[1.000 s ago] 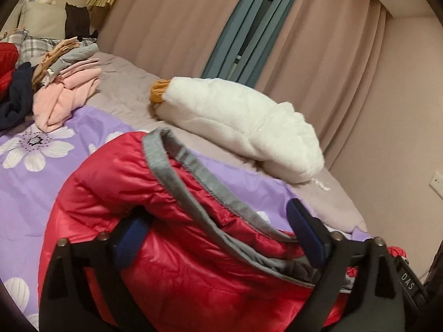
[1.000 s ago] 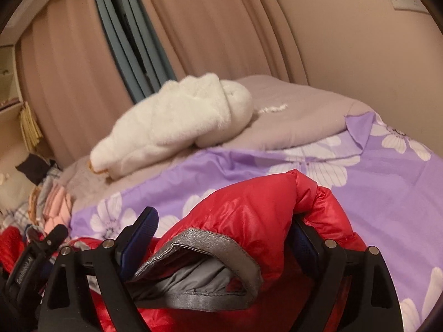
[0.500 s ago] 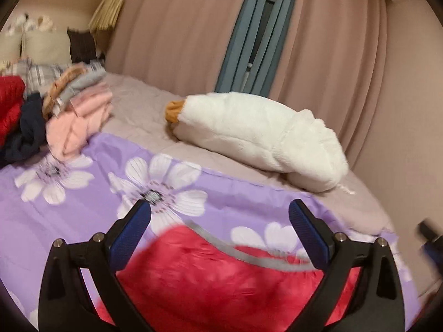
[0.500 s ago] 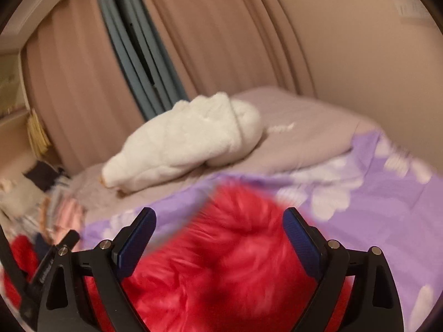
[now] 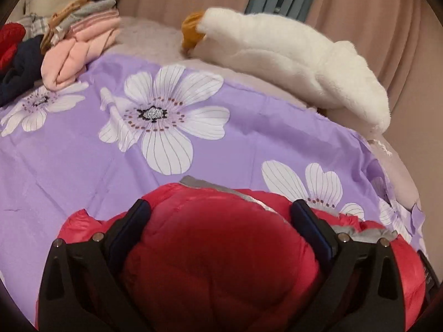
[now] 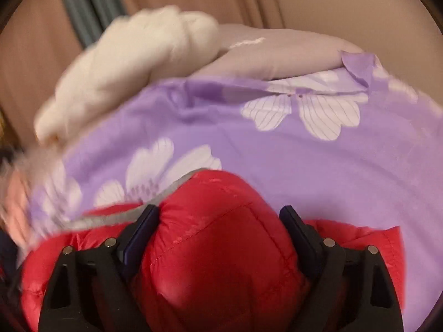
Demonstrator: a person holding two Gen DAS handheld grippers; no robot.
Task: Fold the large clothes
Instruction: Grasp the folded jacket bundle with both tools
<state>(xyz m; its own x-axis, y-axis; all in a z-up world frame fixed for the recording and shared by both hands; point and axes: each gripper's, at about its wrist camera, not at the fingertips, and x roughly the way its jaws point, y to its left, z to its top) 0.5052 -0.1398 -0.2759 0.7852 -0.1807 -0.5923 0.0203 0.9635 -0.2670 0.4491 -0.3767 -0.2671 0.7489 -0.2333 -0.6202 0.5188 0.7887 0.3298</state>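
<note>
A red puffer jacket with grey lining trim lies on the purple flowered bed cover. My left gripper is wide open, its blue-padded fingers pressing down on either side of a bulge of the jacket. In the right wrist view the same jacket bulges between the fingers of my right gripper, also wide open and down on the fabric. The grey trim runs left from the bulge.
A folded white fleece garment lies at the far side of the bed, also in the right wrist view. A pile of pink, grey, navy and red clothes sits at the far left. Curtains hang behind.
Both grippers let the raised jacket edge go and came down. The jacket now lies flatter on the cover, with both open grippers pressing on it. The right view is blurred by motion.
</note>
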